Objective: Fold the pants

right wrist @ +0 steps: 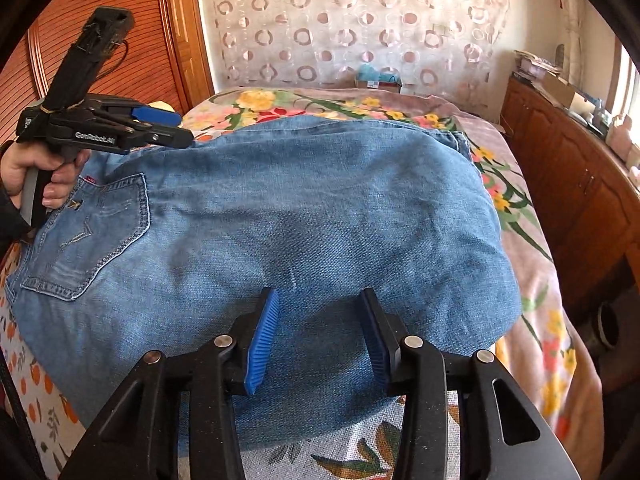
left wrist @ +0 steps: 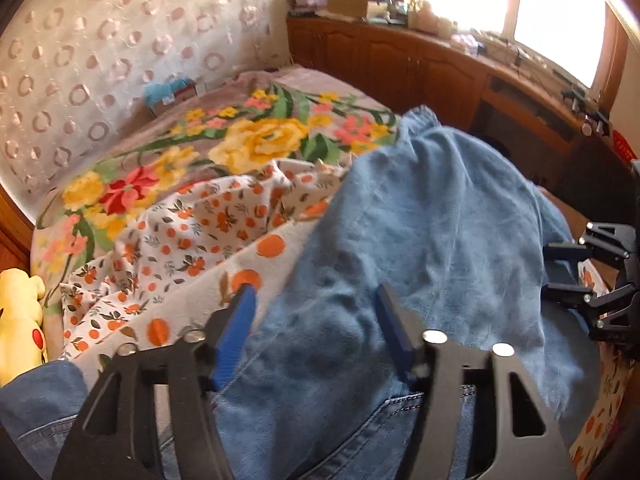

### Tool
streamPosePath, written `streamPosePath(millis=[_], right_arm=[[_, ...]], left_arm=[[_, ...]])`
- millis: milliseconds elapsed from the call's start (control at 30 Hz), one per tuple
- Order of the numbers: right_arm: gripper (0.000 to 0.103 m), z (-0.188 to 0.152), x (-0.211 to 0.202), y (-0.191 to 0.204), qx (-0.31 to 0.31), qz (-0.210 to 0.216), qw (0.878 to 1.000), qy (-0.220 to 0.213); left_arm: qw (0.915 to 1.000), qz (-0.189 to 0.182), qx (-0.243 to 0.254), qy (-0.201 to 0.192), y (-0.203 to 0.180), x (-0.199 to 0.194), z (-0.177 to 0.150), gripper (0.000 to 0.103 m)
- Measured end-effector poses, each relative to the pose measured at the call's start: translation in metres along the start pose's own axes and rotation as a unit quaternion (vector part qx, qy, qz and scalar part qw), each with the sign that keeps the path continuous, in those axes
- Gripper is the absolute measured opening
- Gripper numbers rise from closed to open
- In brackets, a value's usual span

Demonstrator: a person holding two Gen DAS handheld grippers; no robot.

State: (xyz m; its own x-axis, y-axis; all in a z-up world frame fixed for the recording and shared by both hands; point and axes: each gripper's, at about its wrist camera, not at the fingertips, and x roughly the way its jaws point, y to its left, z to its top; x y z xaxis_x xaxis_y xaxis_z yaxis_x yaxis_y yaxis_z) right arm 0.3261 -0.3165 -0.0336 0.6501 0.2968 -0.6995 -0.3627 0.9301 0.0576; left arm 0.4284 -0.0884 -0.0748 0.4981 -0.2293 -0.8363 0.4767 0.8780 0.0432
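"GenRobot.AI" on left tool (right wrist: 182,130), both tools apart over jeans (right wrist: 280,220), gripping nothing.

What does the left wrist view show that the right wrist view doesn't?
Left wrist only: a yellow plush toy at the bed's edge, the bright window, and the right gripper from the side.

Right wrist only: the jeans' back pocket, the hand holding the left gripper, and a wooden door.

Both: the jeans spread on the floral blanket, the orange-print cloth, and open jaws gripping nothing.
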Motion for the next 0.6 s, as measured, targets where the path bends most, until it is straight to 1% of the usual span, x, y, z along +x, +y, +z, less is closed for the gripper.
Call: streamPosePath(millis=[67,133,167,233,300,333,400,467,533,600], right_arm=[[0.045,0.001,0.0,0.001,-0.003,-0.004,1.0,0.001],[0.045,0.001,-0.002,0.002,-0.004,-0.007,1.0,0.0],[0.046,0.001,-0.003,0.001,-0.004,-0.006,1.0,0.0],[0.046,0.001,-0.004,0.001,-0.004,-0.006,1.0,0.0],[0.046,0.0,-0.005,0.001,-0.005,-0.008,1.0,0.0],[0.047,0.0,-0.007,0.0,-0.007,-0.01,1.0,0.0],[0.047,-0.001,-0.008,0.002,-0.009,-0.013,1.0,-0.001],[0.047,-0.001,-0.009,0.001,-0.009,-0.012,1.0,-0.001],[0.048,-0.002,-0.009,0.0,-0.008,-0.011,1.0,0.0],[0.048,-0.002,-0.01,0.001,-0.009,-0.012,1.0,0.0]], left_arm=[[0.9999,0.002,0.004,0.011,-0.004,0.006,-0.001,0.047],[0.9998,0.005,0.005,0.019,-0.006,0.012,-0.002,0.046],[0.9998,0.006,0.004,0.021,-0.006,0.013,-0.003,0.042],[0.9998,0.002,0.002,0.019,-0.006,0.013,-0.003,0.033],[0.9999,0.004,0.003,0.014,-0.006,0.01,-0.003,0.013],[0.9999,0.008,0.004,0.008,-0.006,0.007,-0.002,0.013],[0.9992,0.026,-0.006,-0.031,-0.002,-0.011,0.002,0.01],[0.9965,0.041,-0.031,-0.066,0.009,-0.028,0.008,0.009],[0.996,0.037,-0.039,-0.072,0.015,-0.032,0.012,0.01],[0.9964,0.046,-0.025,-0.066,0.011,-0.029,0.013,0.011]])
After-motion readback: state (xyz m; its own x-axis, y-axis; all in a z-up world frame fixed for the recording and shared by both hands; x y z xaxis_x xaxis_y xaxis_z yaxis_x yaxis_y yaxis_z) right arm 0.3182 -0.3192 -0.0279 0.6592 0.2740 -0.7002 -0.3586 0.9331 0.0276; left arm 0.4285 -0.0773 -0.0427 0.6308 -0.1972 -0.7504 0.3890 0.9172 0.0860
